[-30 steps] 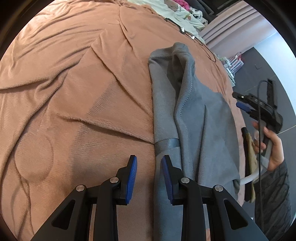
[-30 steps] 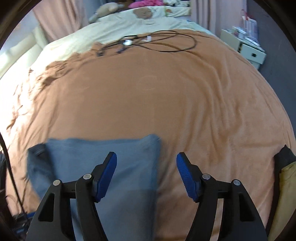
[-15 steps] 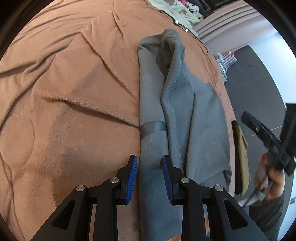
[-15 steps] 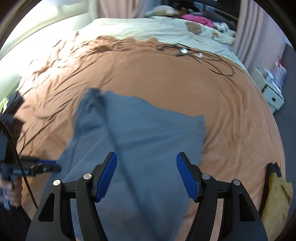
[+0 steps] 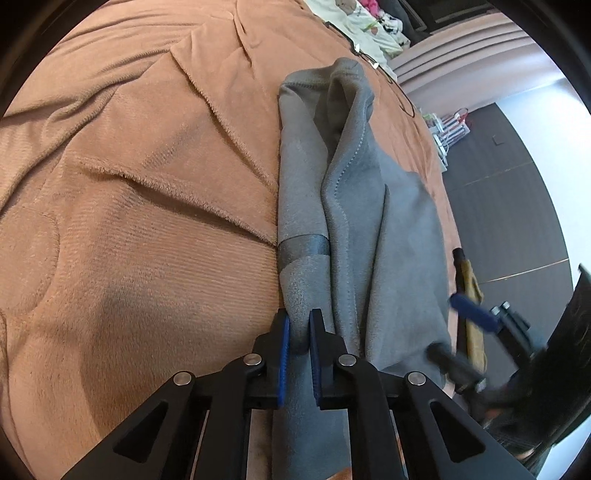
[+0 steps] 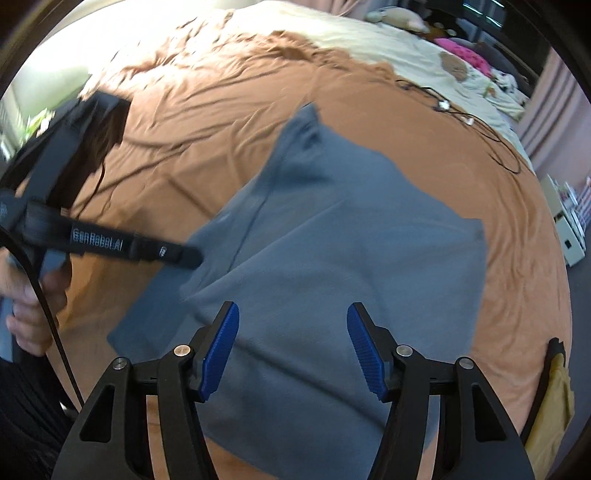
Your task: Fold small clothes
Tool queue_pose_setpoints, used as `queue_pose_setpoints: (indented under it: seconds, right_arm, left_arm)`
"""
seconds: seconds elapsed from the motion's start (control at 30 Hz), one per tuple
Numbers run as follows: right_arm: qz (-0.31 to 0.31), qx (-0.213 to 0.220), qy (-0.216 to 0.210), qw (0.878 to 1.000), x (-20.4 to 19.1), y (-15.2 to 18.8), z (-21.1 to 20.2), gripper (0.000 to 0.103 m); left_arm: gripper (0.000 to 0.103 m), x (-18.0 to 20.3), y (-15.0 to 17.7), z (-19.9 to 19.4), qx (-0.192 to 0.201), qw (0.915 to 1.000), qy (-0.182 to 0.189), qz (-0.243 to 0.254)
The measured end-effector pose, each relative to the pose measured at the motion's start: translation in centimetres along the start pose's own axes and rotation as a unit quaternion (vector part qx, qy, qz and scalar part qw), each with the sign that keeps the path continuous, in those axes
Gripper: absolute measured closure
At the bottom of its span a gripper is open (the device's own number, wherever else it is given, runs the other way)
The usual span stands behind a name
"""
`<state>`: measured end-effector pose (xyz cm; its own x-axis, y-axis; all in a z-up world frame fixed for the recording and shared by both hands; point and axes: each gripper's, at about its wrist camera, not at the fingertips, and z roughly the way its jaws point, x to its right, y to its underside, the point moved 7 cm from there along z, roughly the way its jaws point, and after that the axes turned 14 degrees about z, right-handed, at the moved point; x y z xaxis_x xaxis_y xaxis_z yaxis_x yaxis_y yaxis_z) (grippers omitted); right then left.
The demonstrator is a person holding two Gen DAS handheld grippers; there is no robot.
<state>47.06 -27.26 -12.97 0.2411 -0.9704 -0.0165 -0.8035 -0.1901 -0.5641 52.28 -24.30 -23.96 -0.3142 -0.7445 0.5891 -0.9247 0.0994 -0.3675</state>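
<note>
Left wrist: left gripper (image 5: 298,328) jaws pinching grey garment (image 5: 388,236) edge; right gripper (image 6: 291,343) jaws spread.

Your left gripper (image 5: 298,328), at the lower centre of its frame, is pinched nearly closed on grey fabric (image 5: 354,229). Your right gripper (image 6: 292,328), lower centre, holds its fingers wide apart.

Home bedroom, bed under brown blanket (image 6: 369,122), cream bedding (image 6: 332,29), pink curtains (image 5: 461,48)
</note>
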Motion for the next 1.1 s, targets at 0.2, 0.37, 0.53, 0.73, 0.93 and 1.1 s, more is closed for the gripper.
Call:
queue_pose_setpoints:
  seconds: [0.2, 0.37, 0.53, 0.73, 0.93, 1.1]
  right_arm:
    - [-0.036, -0.015, 0.001, 0.999, -2.1, 1.0, 1.1, 0.044]
    - [-0.056, -0.029, 0.018, 0.998, -3.4, 1.4, 2.9, 0.044]
    - [-0.052, -0.029, 0.032, 0.998, -3.5, 0.9, 4.1, 0.062]
    - [-0.028, -0.02, 0.03, 0.999, -2.1, -0.1, 2.7, 0.097]
    - [0.004, 0.011, 0.038, 0.999, 0.7, -1.6, 0.4, 0.098]
    - [0.038, 0.043, 0.058, 0.997, 3.9, -3.6, -2.2, 0.098]
  left_arm:
    - [0.093, -0.7, 0.2, -0.6, -0.001, 0.9998, 0.014, -0.011]
    - [0.092, -1.6, 0.3, -0.9, -0.003, 0.999, 0.029, -0.033]
    - [0.092, -1.7, 0.3, -1.2, -0.006, 0.9987, 0.032, -0.04]
    - [0.092, -1.5, 0.2, -1.4, -0.009, 0.9991, 0.027, -0.033]
    - [0.092, -0.6, -0.2, -1.7, -0.006, 0.9999, 0.006, -0.01]
    - [0.092, -0.3, -0.2, -2.0, -0.003, 0.9999, -0.011, 0.01]
